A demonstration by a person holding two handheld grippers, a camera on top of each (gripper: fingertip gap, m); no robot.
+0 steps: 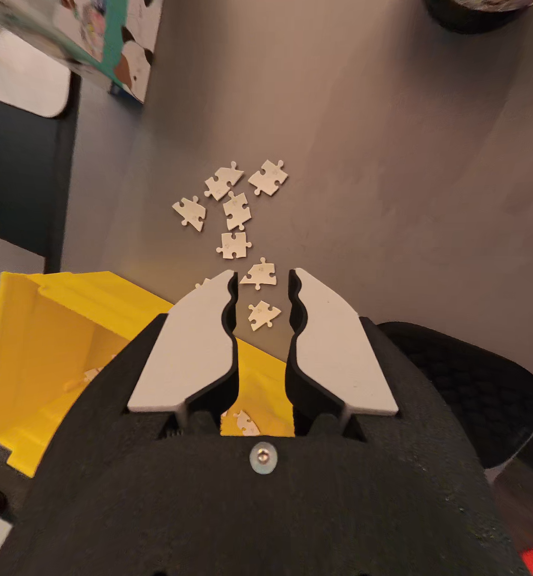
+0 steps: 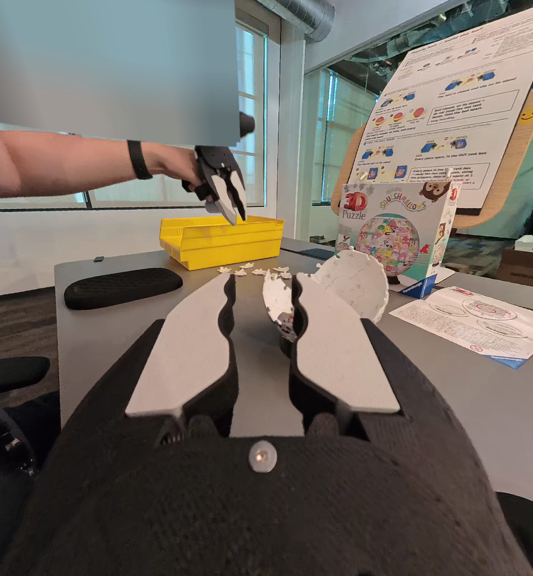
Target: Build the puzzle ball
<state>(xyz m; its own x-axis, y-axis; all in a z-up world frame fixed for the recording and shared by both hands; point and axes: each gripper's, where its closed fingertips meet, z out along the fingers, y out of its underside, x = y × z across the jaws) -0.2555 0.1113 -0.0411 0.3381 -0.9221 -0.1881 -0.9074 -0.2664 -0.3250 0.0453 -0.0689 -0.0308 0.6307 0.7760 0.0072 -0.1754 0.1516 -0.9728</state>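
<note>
Several loose white puzzle pieces (image 1: 237, 210) lie face down on the grey table, beside the yellow bin (image 1: 53, 336). My left gripper (image 1: 262, 274) is open and empty, held above the bin's edge and the nearest pieces. It also shows in the right wrist view (image 2: 239, 218), over the yellow bin (image 2: 228, 246). The part-built puzzle ball (image 2: 349, 286), an open white shell, sits on the table just right of my right gripper (image 2: 263, 280), which is open and empty. The loose pieces (image 2: 256, 270) lie beyond it.
The puzzle box (image 2: 396, 230) stands behind the ball, with an instruction sheet (image 2: 477, 324) lying to its right and a propped instruction board (image 2: 446, 103) behind. A black wrist rest (image 2: 122, 286) lies at the left. A few pieces lie in the bin (image 1: 246, 422). The tips of one gripper are about 35 centimeters away from the tips of the other.
</note>
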